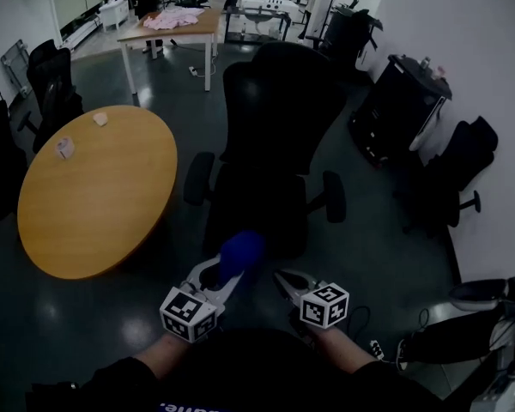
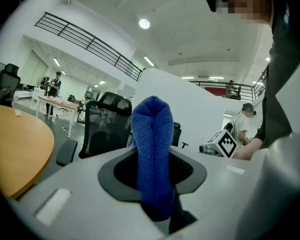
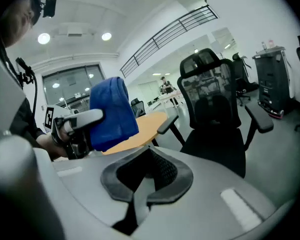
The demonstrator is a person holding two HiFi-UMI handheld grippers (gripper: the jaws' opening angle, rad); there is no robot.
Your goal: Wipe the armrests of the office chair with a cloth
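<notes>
Currently held: the left claw is clamped on a blue cloth, bunched into a thick upright wad that stands out past the jaw tips.
Right claw: the right claw has its jaws drawn together with nothing between them.
Landmark: a black office chair faces the person, with its seat front just beyond both claws.
Cloth's place: just in front of the chair's seat edge, between the two armrests. As far as I can tell it touches no part of the chair.
Armrests: one armrest juts out at the chair's side on the person's left, the other armrest at the side on the person's right. Both are bare.
Round bench: a wooden bench stands beside the chair on the person's left, well apart from the claws.
Step in hand: by my reading the cloth is being brought to a first armrest, and wiping has not yet begun.
Doing it well: head for the armrest on the person's left, which is nearer the loaded claw. Lay the wad's broad face on the pad's top and draw it along the full length, then round the edges. Keep the clamp firm.
Steadying: such a chair probably swivels under a sideways push, so the free right claw could brace the backrest or the far armrest.
Risk: pressing too hard may fold the cloth back and let the bare jaw tips scrape the pad.
</notes>
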